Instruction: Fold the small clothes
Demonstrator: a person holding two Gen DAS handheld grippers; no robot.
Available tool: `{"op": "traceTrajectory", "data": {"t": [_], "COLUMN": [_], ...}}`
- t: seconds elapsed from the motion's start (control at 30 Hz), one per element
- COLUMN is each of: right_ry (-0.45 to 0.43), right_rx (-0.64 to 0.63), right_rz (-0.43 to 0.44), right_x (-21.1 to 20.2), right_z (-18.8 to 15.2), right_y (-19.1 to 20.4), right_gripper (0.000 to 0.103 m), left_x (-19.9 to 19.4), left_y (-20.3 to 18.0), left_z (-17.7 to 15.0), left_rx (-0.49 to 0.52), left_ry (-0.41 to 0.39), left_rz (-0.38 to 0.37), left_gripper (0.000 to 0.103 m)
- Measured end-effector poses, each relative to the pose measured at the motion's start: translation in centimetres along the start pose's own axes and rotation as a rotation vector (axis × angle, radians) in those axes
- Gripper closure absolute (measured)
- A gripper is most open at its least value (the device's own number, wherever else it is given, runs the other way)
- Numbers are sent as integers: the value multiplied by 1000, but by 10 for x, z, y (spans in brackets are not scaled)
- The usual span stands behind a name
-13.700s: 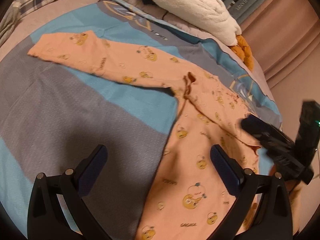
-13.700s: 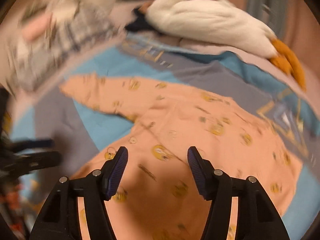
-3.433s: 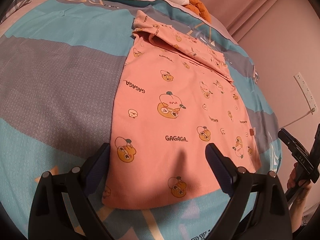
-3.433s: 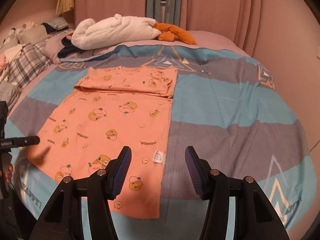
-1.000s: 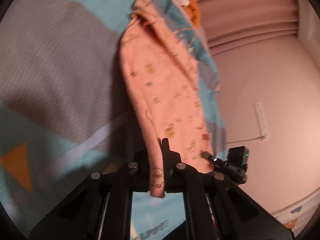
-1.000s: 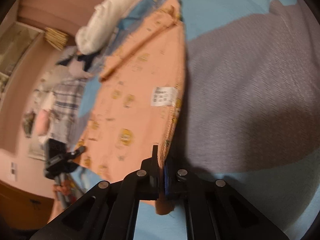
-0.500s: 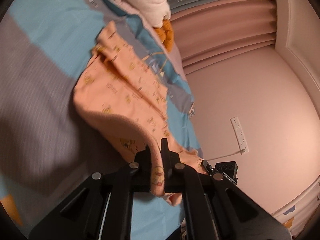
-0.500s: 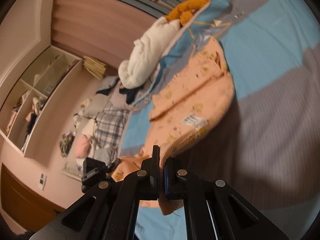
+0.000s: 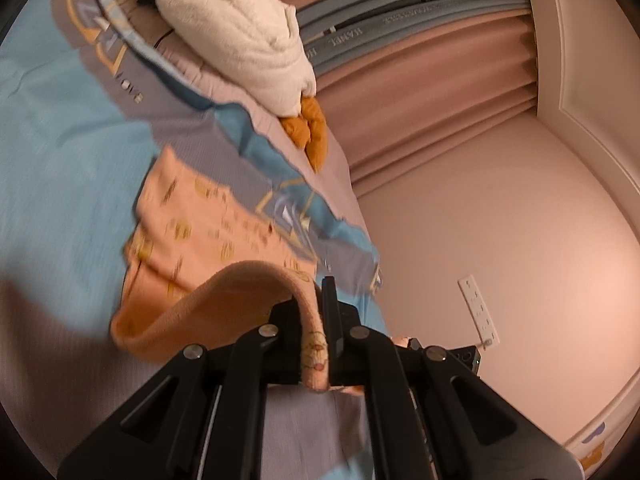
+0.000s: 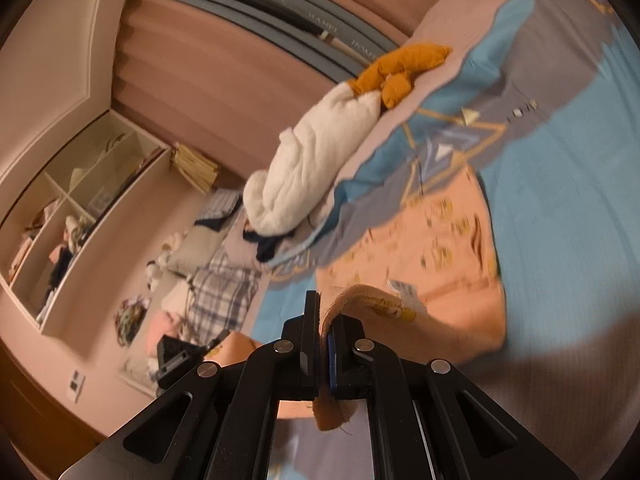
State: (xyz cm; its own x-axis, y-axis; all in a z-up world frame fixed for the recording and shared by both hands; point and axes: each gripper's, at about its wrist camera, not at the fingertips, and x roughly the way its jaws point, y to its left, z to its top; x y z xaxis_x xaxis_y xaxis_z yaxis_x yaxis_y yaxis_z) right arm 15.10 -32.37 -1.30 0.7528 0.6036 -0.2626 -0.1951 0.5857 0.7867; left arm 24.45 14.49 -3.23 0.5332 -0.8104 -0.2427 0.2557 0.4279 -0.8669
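Note:
A small peach garment point(image 9: 200, 232) printed with yellow cartoon figures lies on the blue and grey bedspread point(image 9: 60, 152), its near hem lifted. My left gripper point(image 9: 316, 300) is shut on one hem corner, and the cloth arches up from the bed into its jaws. My right gripper point(image 10: 323, 312) is shut on the other hem corner of the garment point(image 10: 440, 232), near the white care label point(image 10: 404, 290). The far half with the folded sleeves rests flat on the bedspread point(image 10: 568, 208). Both views are blurred by motion. The left gripper's body point(image 10: 176, 356) shows at lower left of the right wrist view.
A white plush duck point(image 9: 240, 36) with orange feet point(image 9: 308, 128) lies at the bed's far edge, also the duck point(image 10: 316, 168) in the right wrist view. Pillows and a plaid cloth point(image 10: 224, 292) sit at the head. Pink curtains point(image 9: 420, 92), a wall socket point(image 9: 478, 308) and shelves point(image 10: 80, 208) surround the bed.
Both grippers have risen and moved forward with the hem, so the near half of the garment has lifted off the bed and curls over toward the far half.

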Motion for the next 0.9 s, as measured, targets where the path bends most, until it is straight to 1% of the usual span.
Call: {"op": "traceTrajectory", "data": {"t": [0.1,0.2,0.27,0.37,0.47,0.53,0.57,0.6,0.63,0.7,0.77,0.8,0.83,0.87,0.9], "right_ry": [-13,-14,-12,7,32,58,68,84,104,108,96,89,76,61,42], "right_rx": [4,15,27,54,85,118,133,156,201,266,293,286,273,254,218], "right_rz": [-14,-40,-51,-103,-162,-202,-209,-220,-249,-296,-330,-339,-349,-354,-358], "right_x": [16,37,53,82,106,120,124,128,133,135,131,127,122,115,106], "right_z": [22,44,57,74,86,91,93,95,96,98,102,104,106,108,110], "right_y": [-3,-12,-22,-42,-61,-75,-81,-88,-99,-114,-125,-125,-124,-121,-114], "right_gripper": [98,98,98,98,98,98,98,98,98,92,83,79,70,65,65], "left_x": [19,42,63,87,109,121,124,127,128,125,118,113,109,103,101], "left_y": [5,15,27,42,59,73,78,86,97,112,114,110,104,95,88], "left_z": [24,44,57,68,82,90,92,96,99,105,110,114,117,118,116], "left_rx": [-1,-7,-23,-42,-71,-99,-113,-142,-185,-239,-230,-197,-150,-93,-50], "left_ry": [-22,-30,-26,-21,-16,-8,-7,-7,-8,-14,-25,-29,-25,-12,4], "left_rz": [13,44,71,102,150,209,239,290,337,387,425,444,465,480,486], "left_gripper": [100,100,100,100,100,100,99,99,99,95,87,86,84,82,82]}}
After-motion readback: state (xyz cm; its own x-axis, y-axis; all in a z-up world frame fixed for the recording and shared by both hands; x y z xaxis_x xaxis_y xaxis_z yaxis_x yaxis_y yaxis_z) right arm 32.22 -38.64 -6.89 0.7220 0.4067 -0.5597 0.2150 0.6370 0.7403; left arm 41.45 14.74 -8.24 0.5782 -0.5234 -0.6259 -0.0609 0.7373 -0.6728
